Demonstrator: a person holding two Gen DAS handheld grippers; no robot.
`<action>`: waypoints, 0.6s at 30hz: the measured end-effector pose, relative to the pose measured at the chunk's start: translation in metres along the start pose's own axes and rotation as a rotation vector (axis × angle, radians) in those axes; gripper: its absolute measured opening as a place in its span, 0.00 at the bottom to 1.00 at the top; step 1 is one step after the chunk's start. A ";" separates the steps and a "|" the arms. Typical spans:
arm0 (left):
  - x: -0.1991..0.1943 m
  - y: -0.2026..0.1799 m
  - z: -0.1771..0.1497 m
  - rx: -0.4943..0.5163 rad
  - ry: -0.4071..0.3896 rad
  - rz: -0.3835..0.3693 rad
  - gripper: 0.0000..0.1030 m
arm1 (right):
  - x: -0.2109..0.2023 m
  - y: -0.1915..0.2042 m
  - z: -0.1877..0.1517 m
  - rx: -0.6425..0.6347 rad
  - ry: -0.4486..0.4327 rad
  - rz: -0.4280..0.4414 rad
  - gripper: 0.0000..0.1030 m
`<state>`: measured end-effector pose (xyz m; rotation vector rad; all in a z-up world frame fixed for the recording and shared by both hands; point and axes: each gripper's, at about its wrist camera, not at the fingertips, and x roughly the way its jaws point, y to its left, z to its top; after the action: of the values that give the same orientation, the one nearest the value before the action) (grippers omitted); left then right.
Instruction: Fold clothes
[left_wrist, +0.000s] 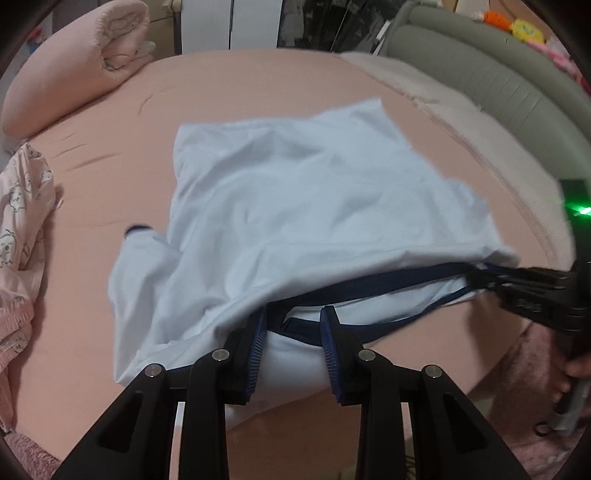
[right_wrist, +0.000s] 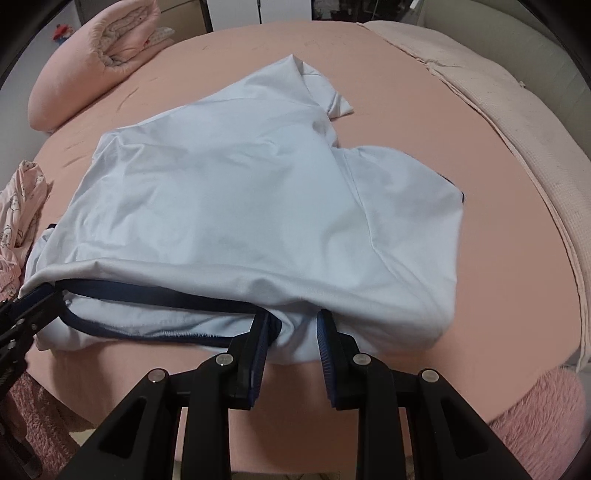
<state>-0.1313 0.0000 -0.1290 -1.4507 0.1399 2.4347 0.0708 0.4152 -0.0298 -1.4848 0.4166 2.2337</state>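
Note:
A pale blue shirt (left_wrist: 295, 206) (right_wrist: 240, 206) with navy trim (left_wrist: 369, 288) (right_wrist: 147, 291) lies folded over on the pink bed sheet (left_wrist: 184, 85) (right_wrist: 498, 229). Its doubled near edge is bunched and slightly lifted. My left gripper (left_wrist: 293, 325) is shut on the left part of that edge, with white cloth filling the gap between its blue pads. In the right wrist view the left gripper (right_wrist: 40, 295) shows at the far left, at the shirt's corner. My right gripper (right_wrist: 293, 325) is shut on the right part of the edge. Seen from the left wrist, the right gripper (left_wrist: 480, 277) pinches the shirt's right corner.
A rolled pink quilt (left_wrist: 74, 62) (right_wrist: 99, 48) sits at the far left of the bed. A patterned pink garment (left_wrist: 18, 221) (right_wrist: 22, 199) lies at the left edge. A beige blanket (left_wrist: 461, 122) (right_wrist: 517, 110) and a grey-green headboard (left_wrist: 480, 66) run along the right. A fuzzy pink rug (right_wrist: 535, 417) lies below the bed.

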 end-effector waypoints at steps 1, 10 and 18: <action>0.003 -0.001 -0.001 0.004 -0.002 0.024 0.26 | 0.003 0.001 -0.001 0.000 0.004 -0.008 0.24; 0.009 -0.015 0.000 0.097 0.009 0.147 0.05 | 0.019 0.016 0.005 -0.071 -0.014 -0.050 0.19; -0.076 0.016 -0.006 -0.077 -0.122 -0.058 0.05 | -0.049 0.003 0.000 0.019 -0.149 0.119 0.04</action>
<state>-0.0975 -0.0321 -0.0671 -1.3136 -0.0224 2.4977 0.0856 0.4036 0.0160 -1.3045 0.4891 2.4059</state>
